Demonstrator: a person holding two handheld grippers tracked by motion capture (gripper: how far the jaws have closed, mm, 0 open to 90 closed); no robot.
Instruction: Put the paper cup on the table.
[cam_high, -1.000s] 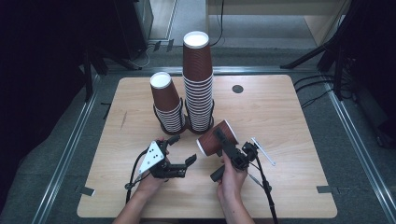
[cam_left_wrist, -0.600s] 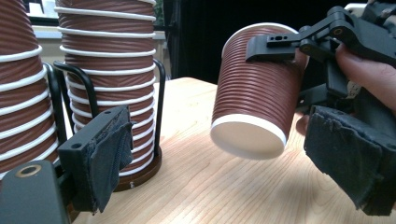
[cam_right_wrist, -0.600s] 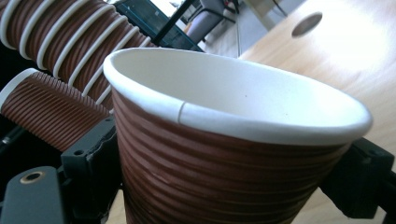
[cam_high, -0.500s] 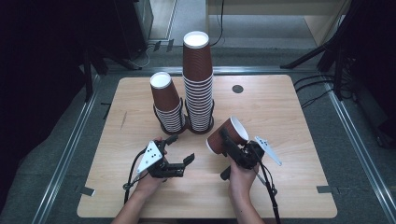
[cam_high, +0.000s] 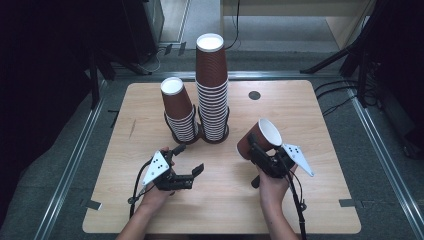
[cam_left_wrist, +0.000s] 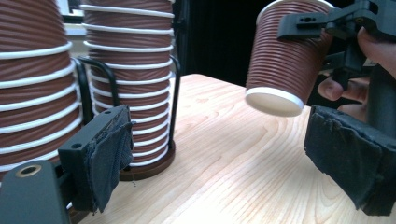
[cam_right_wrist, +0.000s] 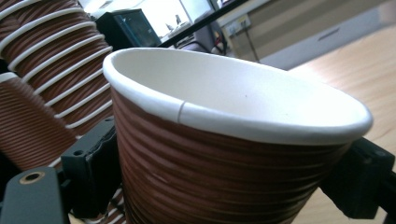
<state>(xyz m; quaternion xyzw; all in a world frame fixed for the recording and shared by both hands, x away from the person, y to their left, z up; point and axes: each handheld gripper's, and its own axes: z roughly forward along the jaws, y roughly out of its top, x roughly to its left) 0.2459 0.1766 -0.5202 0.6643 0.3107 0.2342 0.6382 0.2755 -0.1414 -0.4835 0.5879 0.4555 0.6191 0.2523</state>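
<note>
At the left of the desk (cam_high: 310, 200) we hold the left tongs (cam_high: 189, 159) low over the wood, jaws standing apart with nothing between them. They point toward the shorter stack of cups (cam_high: 177, 110), which sits upside down in a black wire holder just ahead. In the left gripper view, the two padded jaws frame bare desk, and the ribbed brown stacks rise close on the left.

Just right of the shorter stack stands the taller stack of cups (cam_high: 212, 85), touching its neighbour or nearly so, also in a wire holder.

Farther right, well apart from both stacks, our right tongs (cam_high: 256, 150) are closed on a single brown paper cup (cam_high: 260, 137), one jaw pressed to each side of its ribbed wall. The cup is lifted off the desk and tilted, its white mouth facing up and away from us.
</note>
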